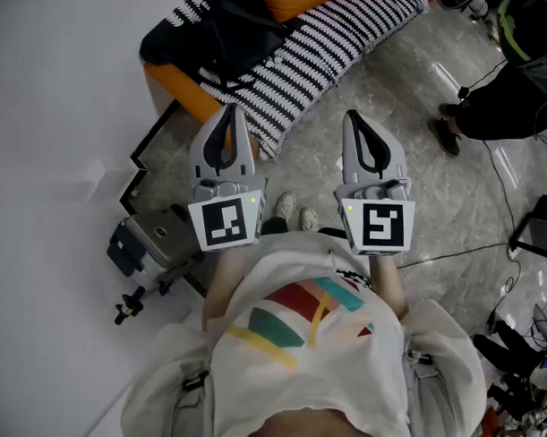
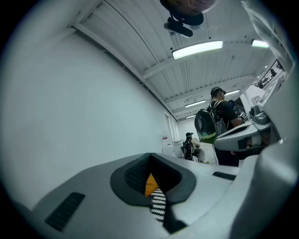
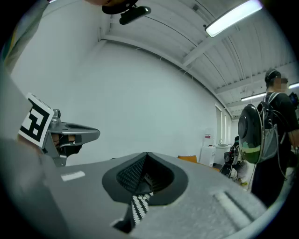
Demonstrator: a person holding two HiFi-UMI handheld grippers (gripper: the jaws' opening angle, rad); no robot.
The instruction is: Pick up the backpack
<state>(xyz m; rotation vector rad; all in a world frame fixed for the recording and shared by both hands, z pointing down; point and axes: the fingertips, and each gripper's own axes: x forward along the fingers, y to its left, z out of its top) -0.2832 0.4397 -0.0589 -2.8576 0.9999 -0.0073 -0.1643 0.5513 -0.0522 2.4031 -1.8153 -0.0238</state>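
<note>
A black backpack [image 1: 213,30] lies on a black-and-white striped cloth [image 1: 315,58] over an orange couch [image 1: 175,89], at the top of the head view. Both grippers are held level in front of the person's chest, short of the couch. My left gripper [image 1: 230,111] is shut and empty, with its tip over the cloth's lower edge. My right gripper [image 1: 352,117] is shut and empty over the stone floor. In the left gripper view the shut jaws [image 2: 150,159] leave a slit that shows orange and striped cloth [image 2: 158,203]. The right gripper view shows shut jaws [image 3: 147,156] and striped cloth [image 3: 138,205].
A grey machine on a stand [image 1: 152,240] sits on the floor at the left, by the white wall [image 1: 53,116]. Cables [image 1: 503,190] cross the floor at the right. A person in black [image 1: 506,96] stands at the upper right. Another person wears a pack [image 3: 254,135] farther off.
</note>
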